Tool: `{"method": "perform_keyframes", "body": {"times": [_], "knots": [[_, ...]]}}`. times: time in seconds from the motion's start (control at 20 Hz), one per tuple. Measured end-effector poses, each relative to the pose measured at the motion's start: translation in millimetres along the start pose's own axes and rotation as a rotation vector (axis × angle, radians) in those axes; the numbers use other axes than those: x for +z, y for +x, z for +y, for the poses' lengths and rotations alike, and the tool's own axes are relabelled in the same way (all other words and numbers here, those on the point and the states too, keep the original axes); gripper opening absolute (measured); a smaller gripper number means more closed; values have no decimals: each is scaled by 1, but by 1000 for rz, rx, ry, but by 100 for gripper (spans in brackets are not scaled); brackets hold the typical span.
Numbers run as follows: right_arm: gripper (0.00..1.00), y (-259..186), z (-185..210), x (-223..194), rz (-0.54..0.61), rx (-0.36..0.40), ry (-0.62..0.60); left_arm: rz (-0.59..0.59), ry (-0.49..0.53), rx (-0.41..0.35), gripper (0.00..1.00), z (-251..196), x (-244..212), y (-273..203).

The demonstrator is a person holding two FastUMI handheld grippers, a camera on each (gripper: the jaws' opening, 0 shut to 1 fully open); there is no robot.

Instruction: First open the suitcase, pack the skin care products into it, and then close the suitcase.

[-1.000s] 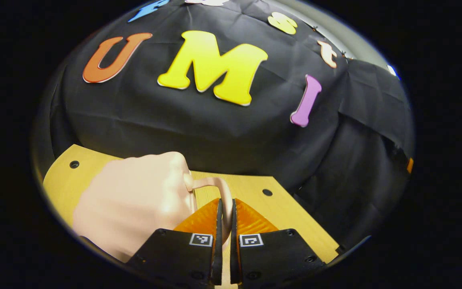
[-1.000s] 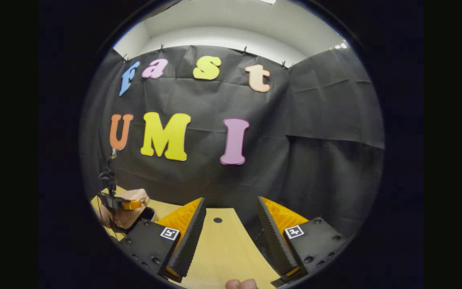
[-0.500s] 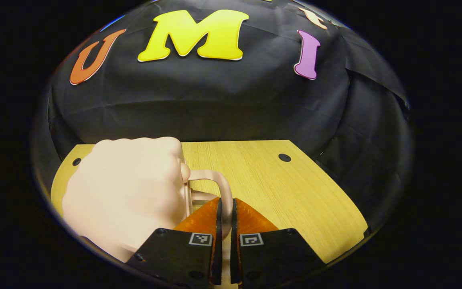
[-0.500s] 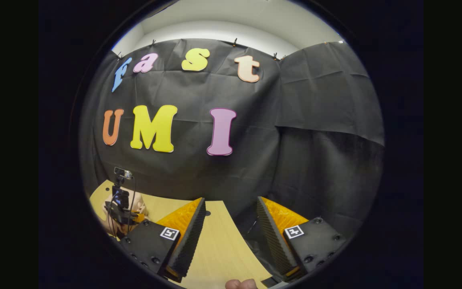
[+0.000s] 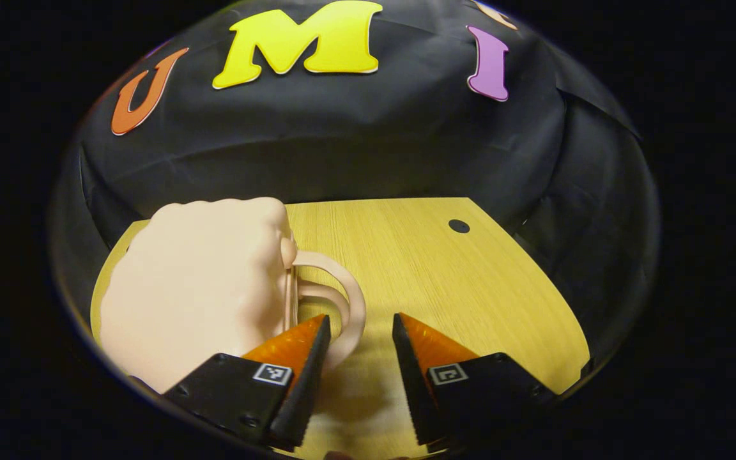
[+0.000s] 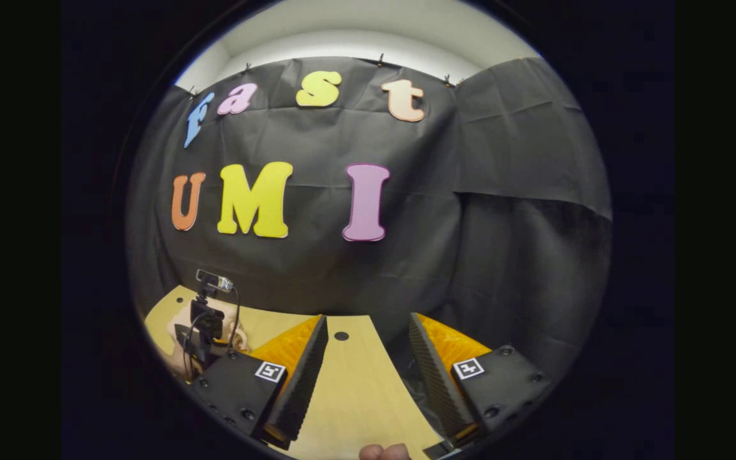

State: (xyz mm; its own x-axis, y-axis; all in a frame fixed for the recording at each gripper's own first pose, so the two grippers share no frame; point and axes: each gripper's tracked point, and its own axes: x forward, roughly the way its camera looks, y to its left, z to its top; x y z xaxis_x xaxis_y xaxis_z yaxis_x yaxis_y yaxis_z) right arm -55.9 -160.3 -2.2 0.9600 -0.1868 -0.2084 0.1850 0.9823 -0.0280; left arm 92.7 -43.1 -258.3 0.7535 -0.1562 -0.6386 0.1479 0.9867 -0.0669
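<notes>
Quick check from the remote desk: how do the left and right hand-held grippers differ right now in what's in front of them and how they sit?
The left hand-held gripper has the pink suitcase just ahead, its handle by one fingertip; the right hand-held gripper faces bare wooden table. The left is aimed down, so the tabletop takes up much of the left gripper view; the right is aimed more level, toward the booth wall. Both are open, holding nothing, with orange-backed fingers.
</notes>
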Motion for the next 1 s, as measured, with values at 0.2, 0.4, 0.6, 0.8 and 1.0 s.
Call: {"method": "perform_keyframes", "body": {"times": [0.2, 0.4, 0.6, 0.8, 1.0], "knots": [[77, 21, 44, 21, -51, 107, -3, -130, 0, 40, 99, 17, 41, -50], [77, 41, 96, 47, -101, 225, 10, -327, 0, 109, 98, 50, 111, -116], [76, 52, 141, 84, -176, 298, 23, -508, -12, 166, 98, 78, 171, -181], [77, 51, 172, 97, -194, 300, 45, -640, -22, 162, 97, 80, 202, -231], [77, 42, 187, 92, -183, 263, 61, -669, -31, 206, 97, 98, 205, -249]]}}
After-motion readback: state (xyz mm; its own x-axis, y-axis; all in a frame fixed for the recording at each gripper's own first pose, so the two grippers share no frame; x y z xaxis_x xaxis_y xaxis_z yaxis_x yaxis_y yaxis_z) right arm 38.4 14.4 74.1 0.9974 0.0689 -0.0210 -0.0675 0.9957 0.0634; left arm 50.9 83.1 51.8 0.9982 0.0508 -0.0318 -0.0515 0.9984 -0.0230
